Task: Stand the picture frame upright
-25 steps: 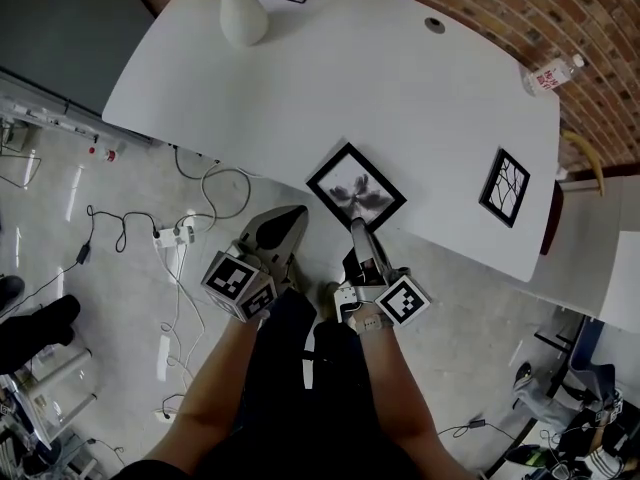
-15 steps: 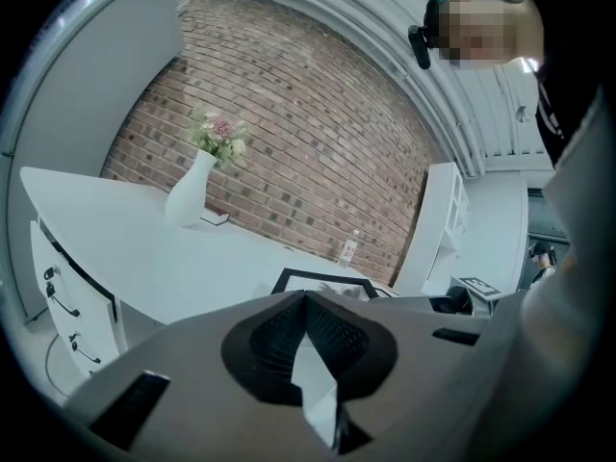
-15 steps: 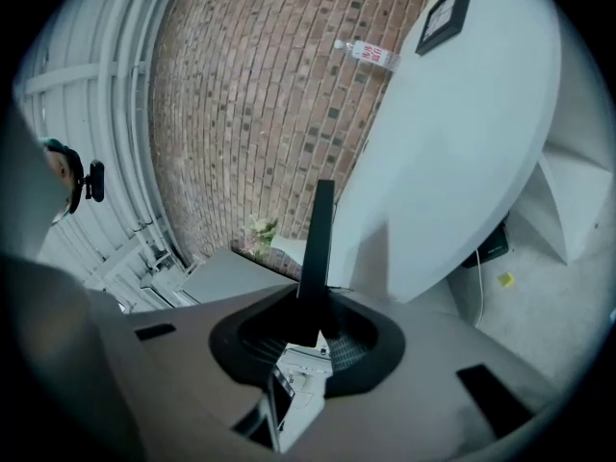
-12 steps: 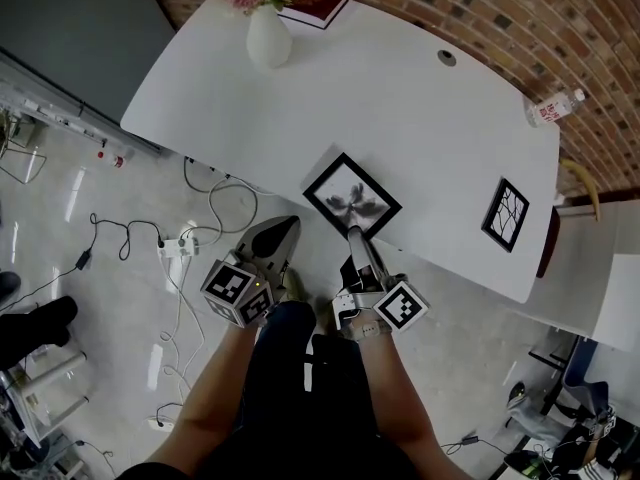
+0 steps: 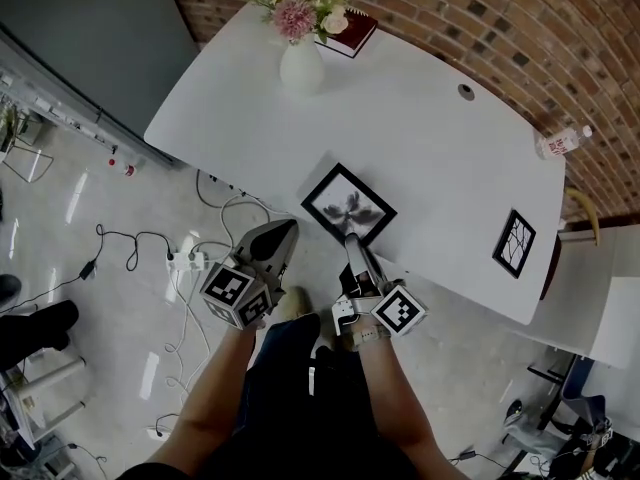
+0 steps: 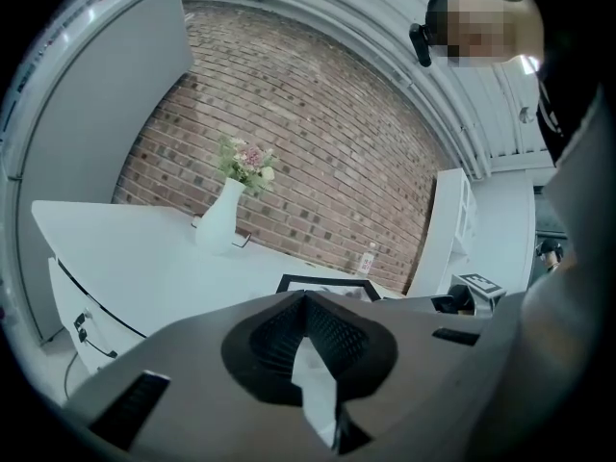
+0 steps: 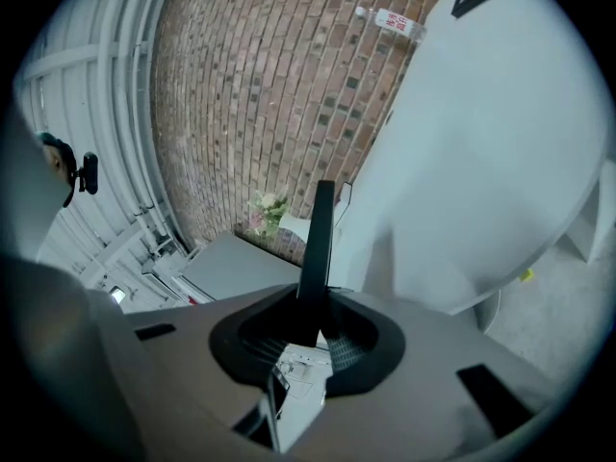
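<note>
Seen from above, a white surface (image 5: 430, 158) carries a white vase (image 5: 301, 68) of pink and cream flowers at its far side. The picture frame (image 5: 348, 205), black with a pale flower print, lies face up on our side of the vase, close to the surface's near edge, with one corner pointing at us.

Our right gripper (image 5: 352, 240) has that corner. Its jaws are partly closed on the frame's thin black edge, which shows as a dark bar between them in the right gripper view. We cannot tell whether the frame rests fully on the surface.

Our left gripper (image 5: 283, 233) hangs further from the vase than the frame, off the surface, its jaws pressed together on nothing. A second frame (image 5: 515, 242) lies well to the right of the vase.

To do this step well, we judge that the right gripper should grip firmly, since the edge is thin and could slip. It should tip the frame up about its vase-side edge. The free left gripper could steady the other side. We cannot see a back support. Standing the frame nearer the vase should keep it from toppling off.
</note>
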